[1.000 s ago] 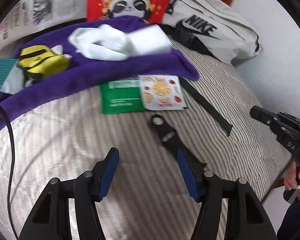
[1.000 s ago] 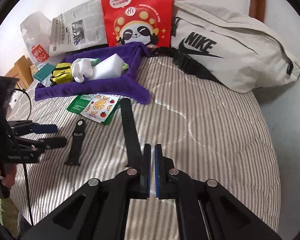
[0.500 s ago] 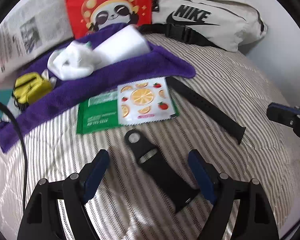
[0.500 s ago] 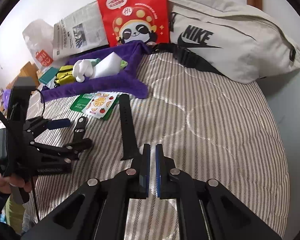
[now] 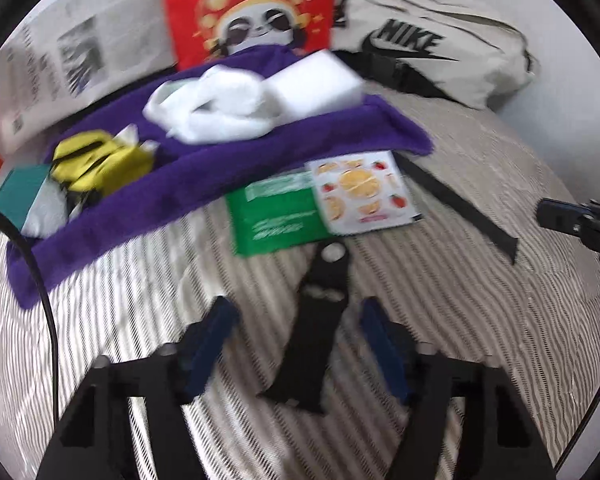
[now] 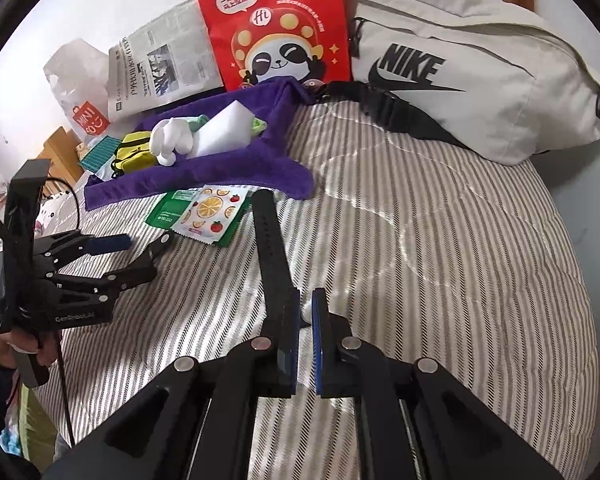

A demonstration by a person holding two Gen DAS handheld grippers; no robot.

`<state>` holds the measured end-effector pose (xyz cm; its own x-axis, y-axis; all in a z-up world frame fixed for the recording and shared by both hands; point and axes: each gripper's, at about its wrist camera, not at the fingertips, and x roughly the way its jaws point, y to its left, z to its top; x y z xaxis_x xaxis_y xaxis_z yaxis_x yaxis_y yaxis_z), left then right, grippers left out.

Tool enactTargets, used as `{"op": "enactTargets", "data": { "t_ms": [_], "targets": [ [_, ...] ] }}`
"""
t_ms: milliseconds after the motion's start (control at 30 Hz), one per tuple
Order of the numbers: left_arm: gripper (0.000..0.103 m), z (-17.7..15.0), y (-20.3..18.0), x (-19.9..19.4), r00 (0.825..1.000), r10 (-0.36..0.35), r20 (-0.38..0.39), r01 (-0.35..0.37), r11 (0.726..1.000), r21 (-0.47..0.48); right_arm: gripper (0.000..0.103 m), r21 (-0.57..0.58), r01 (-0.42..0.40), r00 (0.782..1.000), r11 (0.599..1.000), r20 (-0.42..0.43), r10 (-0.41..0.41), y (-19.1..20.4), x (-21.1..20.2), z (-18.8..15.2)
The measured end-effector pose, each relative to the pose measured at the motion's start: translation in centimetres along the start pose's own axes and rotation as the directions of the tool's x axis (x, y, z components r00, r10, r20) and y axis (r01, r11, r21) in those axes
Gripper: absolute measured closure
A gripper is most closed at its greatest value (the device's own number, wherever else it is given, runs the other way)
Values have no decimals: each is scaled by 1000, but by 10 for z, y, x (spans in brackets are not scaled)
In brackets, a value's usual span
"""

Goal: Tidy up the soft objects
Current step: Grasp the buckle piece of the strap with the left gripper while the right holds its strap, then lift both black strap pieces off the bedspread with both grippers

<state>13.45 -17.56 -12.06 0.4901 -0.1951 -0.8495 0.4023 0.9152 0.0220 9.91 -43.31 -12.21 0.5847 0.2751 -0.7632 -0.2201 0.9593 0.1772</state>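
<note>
Straddling short strap (image 5: 320, 328), seemingly untouched: left tool (image 5: 296, 344)

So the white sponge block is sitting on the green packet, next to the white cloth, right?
Not quite. The sponge block sits on the purple towel, next to the white cloth. The green packet lies on the striped bedding in front of the towel. The right wrist view shows it clearly.

Purple towel (image 6: 204, 176), striped bedcover (image 6: 440, 248)
</note>
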Motion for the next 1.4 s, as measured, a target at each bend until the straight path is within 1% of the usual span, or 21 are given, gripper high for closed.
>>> {"op": "enactTargets", "data": {
  "t_ms": [67,233,367,467,533,633,767,833,900,1100,1167,1233,1300,1367,1400],
  "targets": [
    [76,3,-1,0,1000,-19,8,19,1000,20,97,-2,1,1000,1000,-2,-1,2,1,1],
    [77,7,-2,2,998,-70,8,69,996,60,97,17,6,1000,1000,-14,-6,-2,5,-1],
    [77,3,10,-4,993,-119,8,119,993,14,97,14,13,1000,1000,-18,-12,-1,7,-1],
    [77,1,11,-11,994,-108,28,108,994,25,97,15,-4,1000,1000,-14,4,3,10,2],
    [77,1,13,-12,994,-105,25,104,994,29,95,0,-10,1000,1000,-19,10,7,14,5],
    [77,-3,16,-9,994,-104,14,103,994,20,85,-20,-12,1000,1000,-25,11,14,23,10],
    [76,-6,16,-1,995,-99,2,99,995,15,76,-21,-23,999,1000,-32,22,16,29,13],
    [76,-6,14,3,996,-94,-3,94,995,17,66,-28,-32,999,999,-32,31,17,31,13],
    [76,-7,11,6,996,-86,0,86,996,21,64,-38,-25,999,999,-30,24,16,33,13],
    [76,-7,8,8,998,-65,19,64,997,48,64,-75,-24,998,997,-58,19,18,44,13],
    [77,-7,11,7,997,-77,16,77,996,38,63,-103,-6,999,995,-50,1,23,47,14],
    [77,-8,17,6,998,-67,14,66,998,23,63,-135,13,999,991,-46,-19,29,51,16],
    [77,-10,25,5,998,-63,12,62,998,10,63,-177,49,998,983,-34,-55,37,56,19],
    [77,-11,32,5,998,-66,9,66,998,-1,68,-217,67,997,974,-17,-73,45,59,20],
    [77,-12,34,4,998,-62,8,62,998,-3,76,-217,56,998,974,-19,-61,46,60,21]
  ]
}}
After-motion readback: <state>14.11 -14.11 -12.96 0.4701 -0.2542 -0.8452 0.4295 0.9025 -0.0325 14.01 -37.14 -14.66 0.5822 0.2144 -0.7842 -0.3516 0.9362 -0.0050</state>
